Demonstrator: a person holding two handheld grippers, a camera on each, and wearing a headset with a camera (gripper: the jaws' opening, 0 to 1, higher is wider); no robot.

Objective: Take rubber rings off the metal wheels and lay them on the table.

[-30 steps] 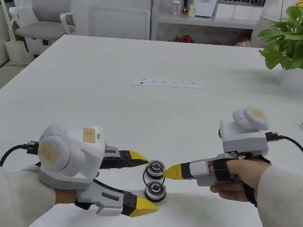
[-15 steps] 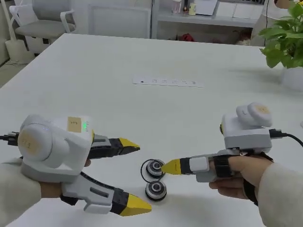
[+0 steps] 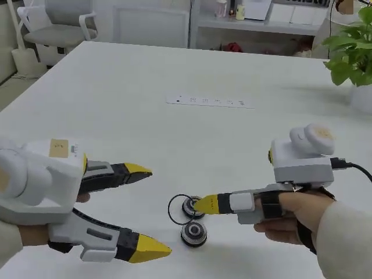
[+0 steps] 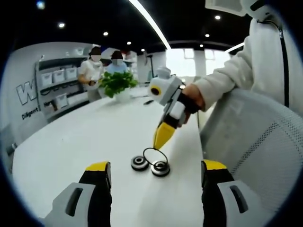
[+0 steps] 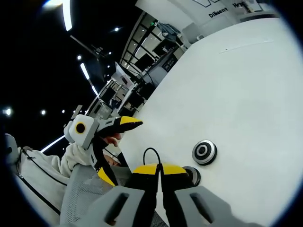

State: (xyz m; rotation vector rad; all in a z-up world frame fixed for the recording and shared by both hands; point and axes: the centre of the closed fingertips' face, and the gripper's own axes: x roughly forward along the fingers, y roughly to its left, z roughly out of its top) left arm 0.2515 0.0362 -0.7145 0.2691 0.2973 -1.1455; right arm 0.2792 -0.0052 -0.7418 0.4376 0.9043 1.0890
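White table point(image 3: 192, 75), two wheels point(image 3: 193, 232) at lower centre. Right gripper point(image 3: 200, 204) reaches in from frame right, jaws pinched together on the ring point(image 3: 172, 204) beside the upper wheel. Left gripper point(image 3: 152, 210) gapes wide at lower left, farther off.

You're in an office: you work at a big white meeting table point(image 3: 174, 70) with a built-in socket strip point(image 3: 209, 102). Behind it stand a swivel chair point(image 3: 58, 26) and shelves point(image 3: 256, 26), with a potted plant point(image 3: 349, 55) nearby.
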